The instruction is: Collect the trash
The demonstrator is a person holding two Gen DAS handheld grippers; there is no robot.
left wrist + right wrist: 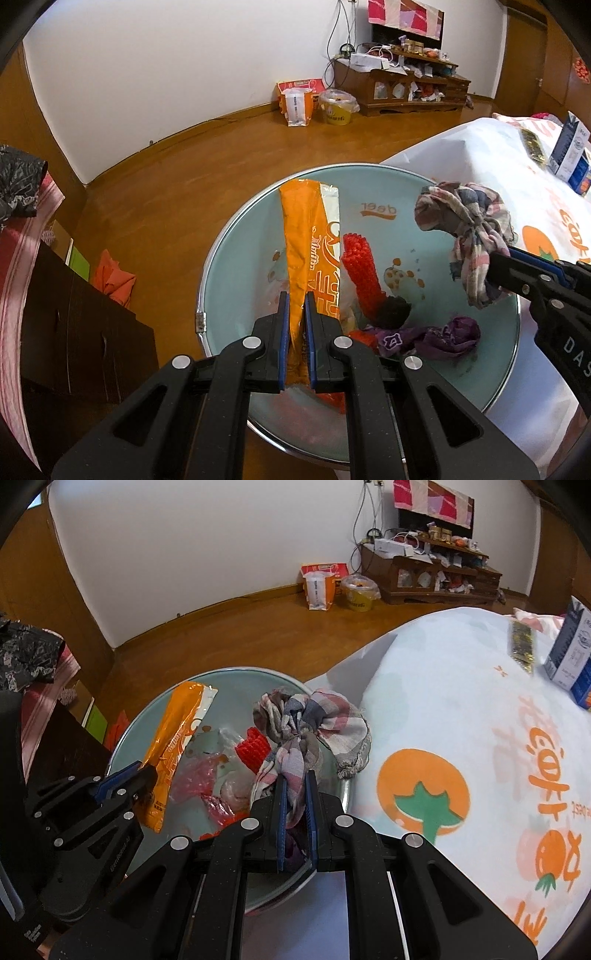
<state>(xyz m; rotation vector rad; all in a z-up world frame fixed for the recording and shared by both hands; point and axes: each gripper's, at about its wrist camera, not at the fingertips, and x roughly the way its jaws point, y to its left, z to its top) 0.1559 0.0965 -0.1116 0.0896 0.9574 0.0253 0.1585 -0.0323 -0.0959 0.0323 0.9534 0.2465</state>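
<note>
While held over the basin for release: left gripper clamped tight on orange wrapper; right gripper pinched shut on bunched plaid cloth, hanging over basin rim beside the tablecloth; already inside: red mesh piece, purple scrap, clear film.

Left gripper pitched steeply downward, jaws clamped on an orange wrapper. Right gripper at its right, near alongside (same downward tilt), pinching a plaid cloth.
</note>
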